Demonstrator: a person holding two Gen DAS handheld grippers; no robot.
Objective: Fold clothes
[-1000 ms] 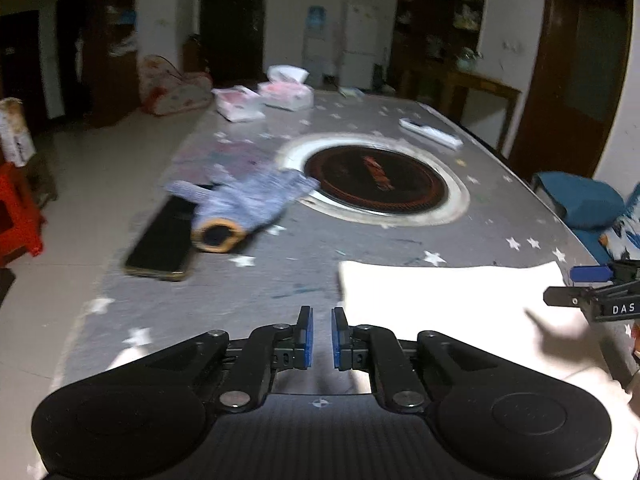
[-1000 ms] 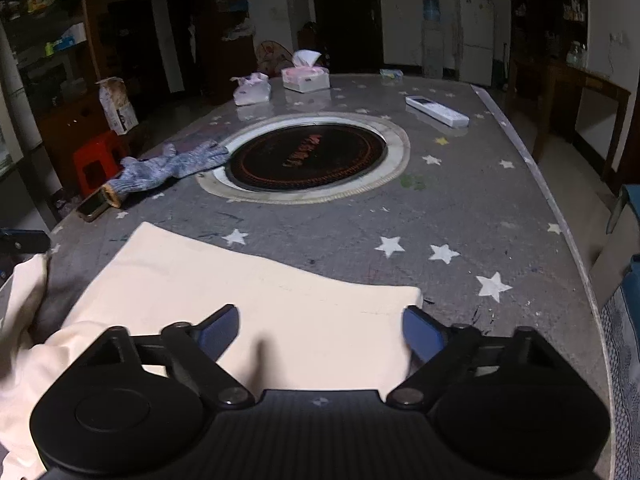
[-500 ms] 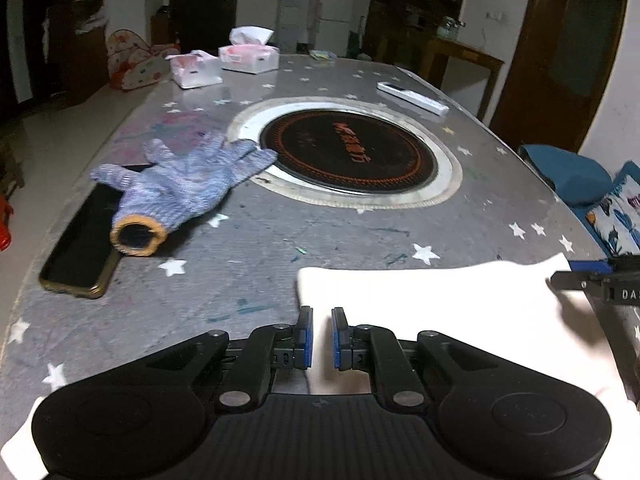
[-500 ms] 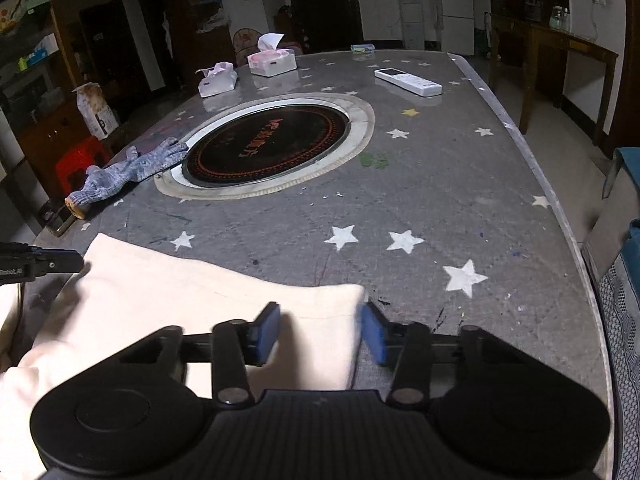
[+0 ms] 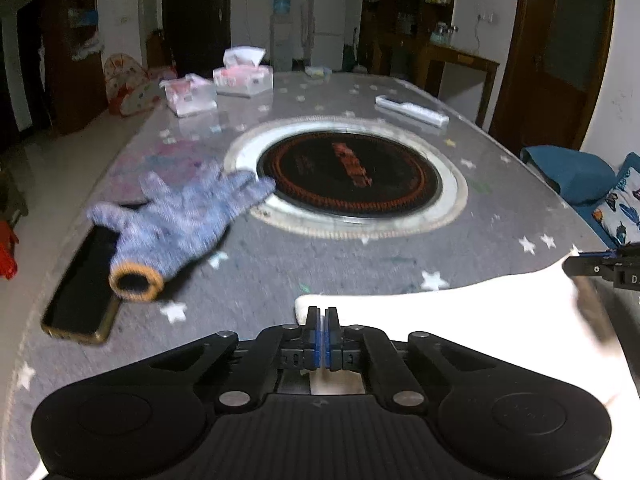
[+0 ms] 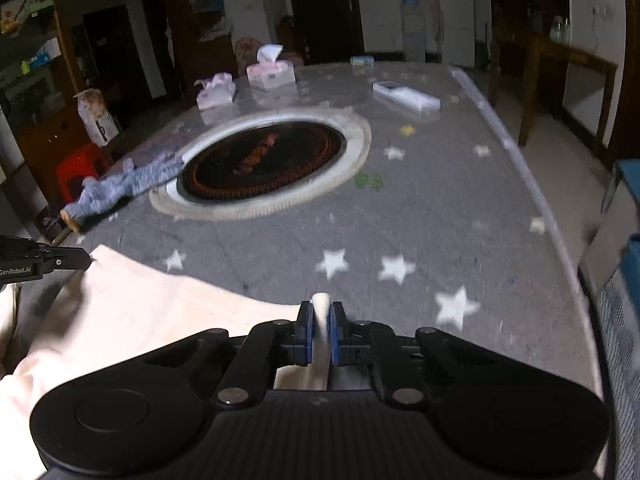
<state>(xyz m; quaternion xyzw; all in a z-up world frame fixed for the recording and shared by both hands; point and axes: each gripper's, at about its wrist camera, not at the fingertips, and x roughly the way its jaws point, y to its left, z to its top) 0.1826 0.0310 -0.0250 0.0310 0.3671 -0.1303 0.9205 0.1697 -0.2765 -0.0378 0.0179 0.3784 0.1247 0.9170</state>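
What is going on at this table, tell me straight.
A person is folding a cream garment on the star-patterned table with two handheld grippers. The right gripper is shut on one corner of the cloth, and the left gripper is shut on the other corner. The fabric hangs stretched between them. A blue knit glove lies on a phone, untouched, off to the left.

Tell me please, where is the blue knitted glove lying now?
The blue knitted glove lies on the left part of the table in the left wrist view, its fingertips reaching the round cooktop and its cuff resting on a dark phone.
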